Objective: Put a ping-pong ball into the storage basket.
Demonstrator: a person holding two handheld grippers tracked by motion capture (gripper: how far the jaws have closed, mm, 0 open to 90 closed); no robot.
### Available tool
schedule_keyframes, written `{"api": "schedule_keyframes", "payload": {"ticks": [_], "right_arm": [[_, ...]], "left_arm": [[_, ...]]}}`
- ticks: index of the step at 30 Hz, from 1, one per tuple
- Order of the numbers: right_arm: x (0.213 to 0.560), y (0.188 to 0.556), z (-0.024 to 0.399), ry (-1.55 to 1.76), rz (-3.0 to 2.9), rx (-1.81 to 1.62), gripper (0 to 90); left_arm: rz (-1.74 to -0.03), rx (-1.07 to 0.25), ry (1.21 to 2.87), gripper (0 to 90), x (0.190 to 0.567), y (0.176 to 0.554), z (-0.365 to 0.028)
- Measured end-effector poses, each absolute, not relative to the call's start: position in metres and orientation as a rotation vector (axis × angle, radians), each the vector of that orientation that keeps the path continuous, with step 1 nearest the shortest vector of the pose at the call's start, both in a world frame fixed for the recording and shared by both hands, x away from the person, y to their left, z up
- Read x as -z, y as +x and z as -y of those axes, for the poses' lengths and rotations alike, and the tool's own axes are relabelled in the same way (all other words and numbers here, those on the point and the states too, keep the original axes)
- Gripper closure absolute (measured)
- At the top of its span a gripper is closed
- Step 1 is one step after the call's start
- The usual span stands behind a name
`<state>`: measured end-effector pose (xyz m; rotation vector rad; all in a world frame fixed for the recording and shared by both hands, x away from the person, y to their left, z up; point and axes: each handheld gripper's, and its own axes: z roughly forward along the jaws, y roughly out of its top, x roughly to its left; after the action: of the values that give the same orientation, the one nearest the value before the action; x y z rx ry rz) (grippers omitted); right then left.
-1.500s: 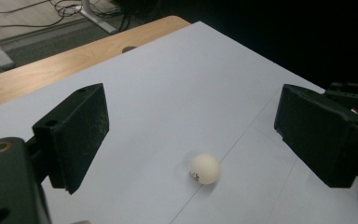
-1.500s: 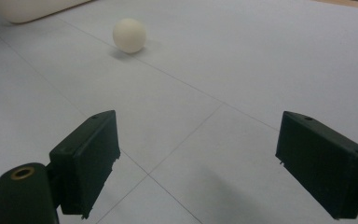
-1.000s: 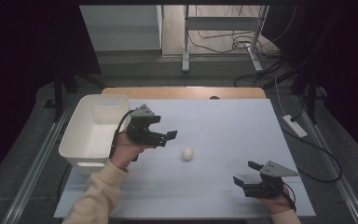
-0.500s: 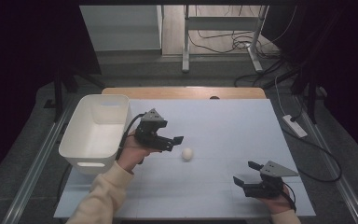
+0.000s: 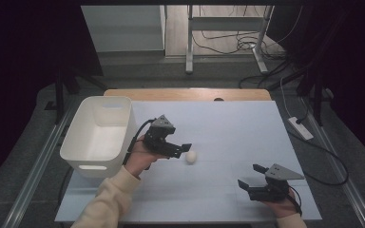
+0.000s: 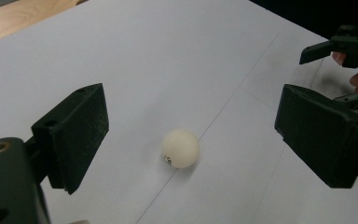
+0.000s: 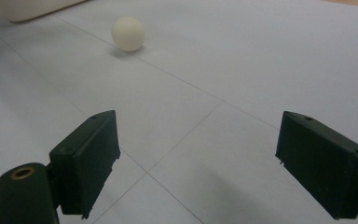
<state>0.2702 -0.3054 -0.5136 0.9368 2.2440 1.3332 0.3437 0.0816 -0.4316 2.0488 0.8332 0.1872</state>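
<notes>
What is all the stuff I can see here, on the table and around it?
ball: one, cream-white, on the table just ahead of the left gripper's open jaws
bin: one, white, at the table's left edge, nothing visible inside
table: one, pale top with thin lines, a wooden strip at its far edge
power strip: one, white, on the floor right of the table
cables: several, dark, on the floor beyond the table
left gripper: one, black, open, held in the left hand
right gripper: one, black, open, near the table's front right, apart from the ball
</notes>
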Motion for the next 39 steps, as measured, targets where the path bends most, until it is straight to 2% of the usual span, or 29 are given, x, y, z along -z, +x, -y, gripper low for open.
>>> {"api": "schedule_keyframes", "payload": {"ticks": [39], "right_arm": [[0.514,0.270,0.305,0.931,-2.244,-1.337,13.0]], "left_arm": [[-0.836,-0.140,2.181,10.1,0.463,0.352,-0.050]]}}
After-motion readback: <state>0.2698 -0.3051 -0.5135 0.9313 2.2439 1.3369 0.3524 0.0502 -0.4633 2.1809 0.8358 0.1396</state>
